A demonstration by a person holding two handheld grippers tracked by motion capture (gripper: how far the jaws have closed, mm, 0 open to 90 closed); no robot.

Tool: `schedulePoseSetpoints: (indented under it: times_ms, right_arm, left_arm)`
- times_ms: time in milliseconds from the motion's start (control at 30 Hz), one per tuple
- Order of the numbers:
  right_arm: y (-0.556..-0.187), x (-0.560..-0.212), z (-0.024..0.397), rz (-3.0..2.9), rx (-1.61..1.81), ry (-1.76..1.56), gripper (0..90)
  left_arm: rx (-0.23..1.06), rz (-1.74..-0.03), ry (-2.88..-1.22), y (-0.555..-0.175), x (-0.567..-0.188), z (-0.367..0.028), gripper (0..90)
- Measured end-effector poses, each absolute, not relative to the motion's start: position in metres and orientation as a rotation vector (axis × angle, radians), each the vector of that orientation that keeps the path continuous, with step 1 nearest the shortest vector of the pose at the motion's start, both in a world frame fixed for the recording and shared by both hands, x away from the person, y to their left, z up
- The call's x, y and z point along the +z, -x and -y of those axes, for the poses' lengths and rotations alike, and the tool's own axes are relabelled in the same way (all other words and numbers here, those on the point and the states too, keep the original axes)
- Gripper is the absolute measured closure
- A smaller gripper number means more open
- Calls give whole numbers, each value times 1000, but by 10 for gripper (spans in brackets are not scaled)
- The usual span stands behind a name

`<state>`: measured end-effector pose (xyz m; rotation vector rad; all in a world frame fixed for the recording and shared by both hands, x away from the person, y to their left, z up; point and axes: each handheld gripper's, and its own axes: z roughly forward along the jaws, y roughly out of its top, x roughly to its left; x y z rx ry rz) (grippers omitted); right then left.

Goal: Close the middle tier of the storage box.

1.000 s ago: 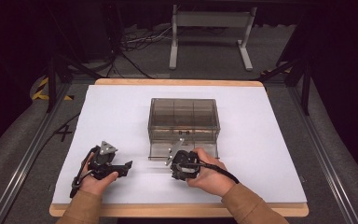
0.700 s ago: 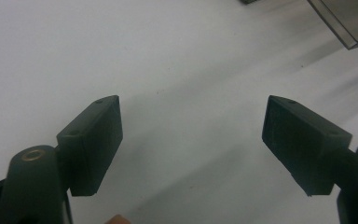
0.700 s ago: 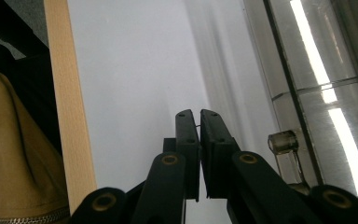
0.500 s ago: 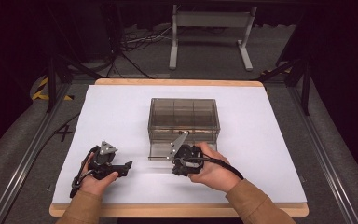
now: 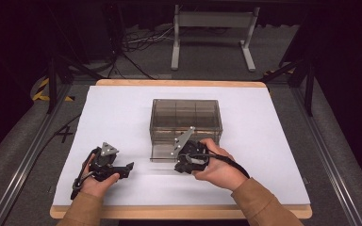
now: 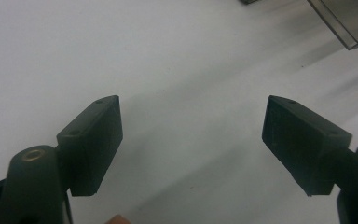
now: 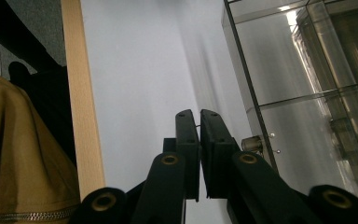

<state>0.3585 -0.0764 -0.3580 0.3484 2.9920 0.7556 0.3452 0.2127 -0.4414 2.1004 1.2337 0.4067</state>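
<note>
A smoky see-through drawer box (image 5: 186, 117) stands in the middle of the white table. Its lower left drawer (image 5: 162, 153) sticks out toward me. My right gripper (image 5: 181, 165) is held against the drawer's right front, rolled on its side, jaws pointing left. In the right gripper view the right gripper (image 7: 199, 114) is shut, jaws almost touching, and a small metal knob (image 7: 251, 142) on the drawer front (image 7: 284, 93) sits just right of them. My left gripper (image 5: 128, 168) rests open on the table to the left. In the left gripper view the left gripper (image 6: 192, 100) has nothing between its jaws.
The white table top (image 5: 122, 113) has a wooden front edge (image 7: 81, 116). A tan sleeve (image 7: 18, 154) shows beside the right gripper. A corner of the box (image 6: 349, 23) lies up and right of the left gripper. A metal stand (image 5: 212, 33) is on the floor behind.
My right gripper has shifted slightly toward the box and rolled, its grey plate now tilted up. The left gripper has stayed in place.
</note>
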Motion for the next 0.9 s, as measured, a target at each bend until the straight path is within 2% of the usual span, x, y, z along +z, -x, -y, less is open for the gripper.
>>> schedulePoseSetpoints:
  times_ms: [900]
  right_arm:
    - [-372, -342, 80, -2941, 766, -419, 870]
  left_arm:
    - [402, -1232, -2097, -345, -442, -213, 209]
